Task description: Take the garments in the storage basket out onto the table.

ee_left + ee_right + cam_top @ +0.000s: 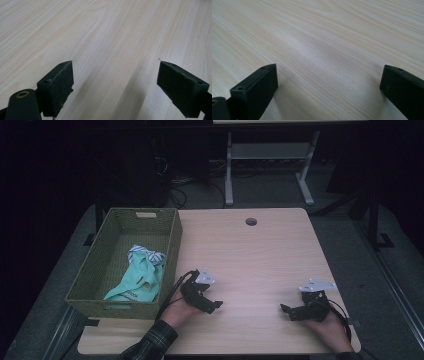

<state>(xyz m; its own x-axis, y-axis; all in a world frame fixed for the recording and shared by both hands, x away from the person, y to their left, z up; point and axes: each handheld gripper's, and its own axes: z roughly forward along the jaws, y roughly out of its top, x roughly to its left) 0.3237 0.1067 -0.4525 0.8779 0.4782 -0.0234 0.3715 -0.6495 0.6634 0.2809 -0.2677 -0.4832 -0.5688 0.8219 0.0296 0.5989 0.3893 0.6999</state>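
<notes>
A green woven basket stands at the table's left edge with a mint-green cloth and a striped cloth lying inside. My left gripper rests low on the table just right of the basket's near corner, open, with only bare wood between its jaws. My right gripper lies near the front right of the table, pointing left, also open over bare wood.
The light wooden table has a round cable hole near its far edge. Beyond the table stands a white metal desk frame on a dark floor, with cables at the back left.
</notes>
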